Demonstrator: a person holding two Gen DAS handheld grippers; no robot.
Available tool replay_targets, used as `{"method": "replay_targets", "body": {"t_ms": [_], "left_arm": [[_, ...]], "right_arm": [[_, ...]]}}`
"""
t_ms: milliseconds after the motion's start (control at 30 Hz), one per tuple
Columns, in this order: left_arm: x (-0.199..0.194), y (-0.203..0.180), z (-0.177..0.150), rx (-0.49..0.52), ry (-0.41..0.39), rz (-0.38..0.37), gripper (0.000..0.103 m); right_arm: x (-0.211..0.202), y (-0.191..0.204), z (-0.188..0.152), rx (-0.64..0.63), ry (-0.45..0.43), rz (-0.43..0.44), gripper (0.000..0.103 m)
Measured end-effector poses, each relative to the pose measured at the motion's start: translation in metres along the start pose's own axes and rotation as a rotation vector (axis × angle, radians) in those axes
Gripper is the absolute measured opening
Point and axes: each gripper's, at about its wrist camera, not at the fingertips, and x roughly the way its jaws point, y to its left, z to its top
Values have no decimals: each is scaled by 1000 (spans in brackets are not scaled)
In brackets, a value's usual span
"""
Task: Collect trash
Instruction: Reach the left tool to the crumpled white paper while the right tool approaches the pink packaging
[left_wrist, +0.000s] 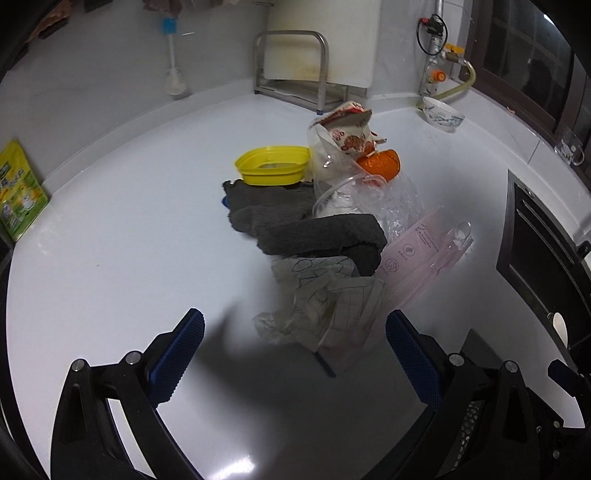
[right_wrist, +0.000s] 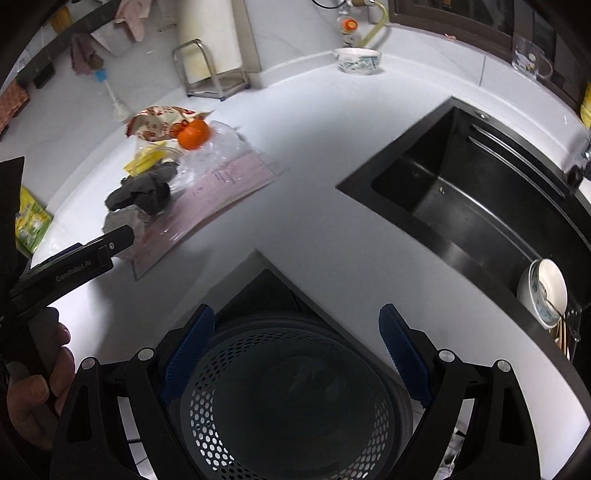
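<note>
A trash pile lies on the white counter (left_wrist: 110, 240): crumpled paper (left_wrist: 317, 306), a dark grey cloth (left_wrist: 303, 221), a pink plastic sleeve (left_wrist: 417, 254), clear plastic wrap (left_wrist: 347, 177), a red-printed wrapper (left_wrist: 347, 125), an orange peel (left_wrist: 380, 164) and a yellow tub (left_wrist: 273, 164). My left gripper (left_wrist: 295, 354) is open, its fingers on either side of the crumpled paper's near edge. My right gripper (right_wrist: 295, 354) is open and empty above a grey perforated bin (right_wrist: 291, 406) below the counter edge. The pile also shows in the right wrist view (right_wrist: 177, 166).
A black sink (right_wrist: 461, 192) is set in the counter at right, a white cup (right_wrist: 543, 291) beside it. A patterned bowl (left_wrist: 443, 112) and a metal rack (left_wrist: 291, 66) stand at the back wall. A green packet (left_wrist: 18, 188) leans at far left.
</note>
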Motion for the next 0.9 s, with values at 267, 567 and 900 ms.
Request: {"method": "replay_targets", "body": {"t_ms": [267,567,900], "left_arm": [[20,0,8,31,6,-64,85],[16,13,14,103,28,-111,44],[5,48,20,146,13,-116,41]], "right_arm": [[17,5,1,51,13,-26,86],[27,33,12,87,-4,-10,86],[38,74,31,148,-24,-9,86]]}}
